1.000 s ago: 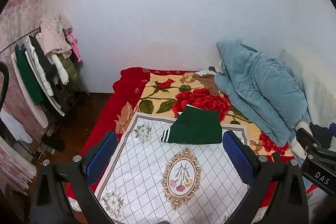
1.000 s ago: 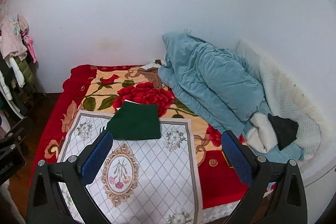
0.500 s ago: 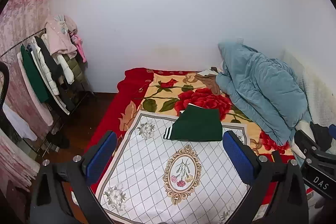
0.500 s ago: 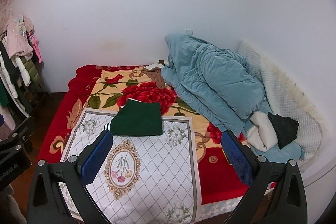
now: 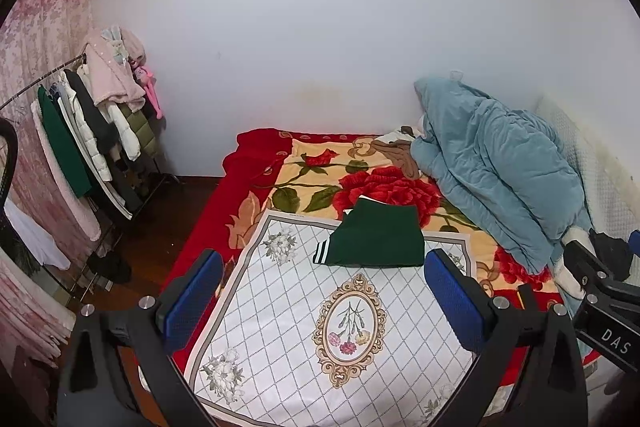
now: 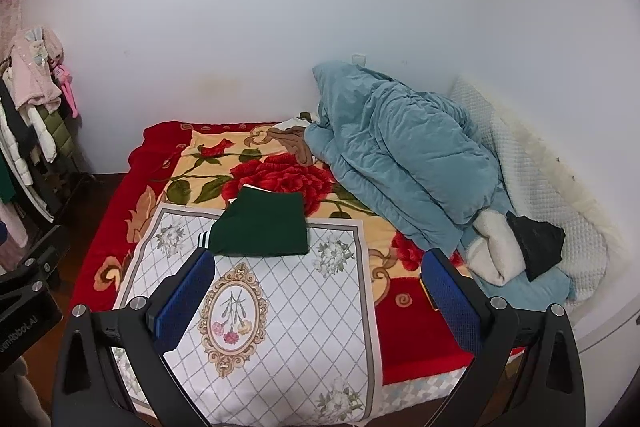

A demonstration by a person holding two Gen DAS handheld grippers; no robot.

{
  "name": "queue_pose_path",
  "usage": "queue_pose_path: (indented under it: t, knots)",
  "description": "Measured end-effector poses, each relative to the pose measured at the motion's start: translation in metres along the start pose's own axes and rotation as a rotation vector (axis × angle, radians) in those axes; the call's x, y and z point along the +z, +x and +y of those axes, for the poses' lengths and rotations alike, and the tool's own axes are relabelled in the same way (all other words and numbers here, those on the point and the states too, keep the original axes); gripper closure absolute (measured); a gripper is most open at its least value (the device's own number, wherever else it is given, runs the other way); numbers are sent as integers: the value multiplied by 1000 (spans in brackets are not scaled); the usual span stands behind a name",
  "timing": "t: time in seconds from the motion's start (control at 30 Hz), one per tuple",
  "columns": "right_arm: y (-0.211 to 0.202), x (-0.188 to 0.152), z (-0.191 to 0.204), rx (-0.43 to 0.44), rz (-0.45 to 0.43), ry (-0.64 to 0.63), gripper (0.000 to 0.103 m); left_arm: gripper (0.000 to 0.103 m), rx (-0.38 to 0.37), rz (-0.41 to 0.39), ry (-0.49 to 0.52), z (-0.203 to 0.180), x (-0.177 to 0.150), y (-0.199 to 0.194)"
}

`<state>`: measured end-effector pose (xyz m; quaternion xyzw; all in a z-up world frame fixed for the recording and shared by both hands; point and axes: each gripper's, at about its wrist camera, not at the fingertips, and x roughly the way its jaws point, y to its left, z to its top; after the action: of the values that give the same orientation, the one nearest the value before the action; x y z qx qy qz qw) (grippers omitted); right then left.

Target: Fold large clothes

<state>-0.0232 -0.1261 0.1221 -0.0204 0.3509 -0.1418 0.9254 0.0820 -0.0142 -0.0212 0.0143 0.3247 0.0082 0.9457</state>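
A dark green garment (image 5: 378, 237) (image 6: 262, 225) lies folded into a flat rectangle on the far edge of a white diamond-patterned cloth (image 5: 304, 315) (image 6: 288, 307). White stripes show at its left cuff. The cloth is spread over a red rose blanket (image 5: 320, 179) (image 6: 280, 171) on the bed. My left gripper (image 5: 324, 291) hangs open above the near part of the cloth, well short of the garment. My right gripper (image 6: 316, 291) is open too, with nothing between its blue pads (image 6: 450, 301). Each gripper's body shows at the other view's edge.
A bunched teal quilt (image 5: 496, 167) (image 6: 404, 155) fills the bed's right side, with a white and black bundle (image 6: 516, 247) and a white pillow (image 6: 540, 187) beside it. A clothes rack (image 5: 84, 131) full of hanging garments stands left of the bed over a dark wooden floor (image 5: 160, 227).
Both views have pulled back and risen a little, so more of the bed, white cloth and clothes rack shows. The green garment has not moved, and both grippers stay open.
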Motion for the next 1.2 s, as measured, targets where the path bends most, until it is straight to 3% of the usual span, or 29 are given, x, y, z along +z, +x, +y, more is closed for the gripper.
queue_pose_path:
  t: [1.2]
  knots:
    - [2,6,11,12,-15,-5,0,0,-19,-18,-2,10,7,-4]
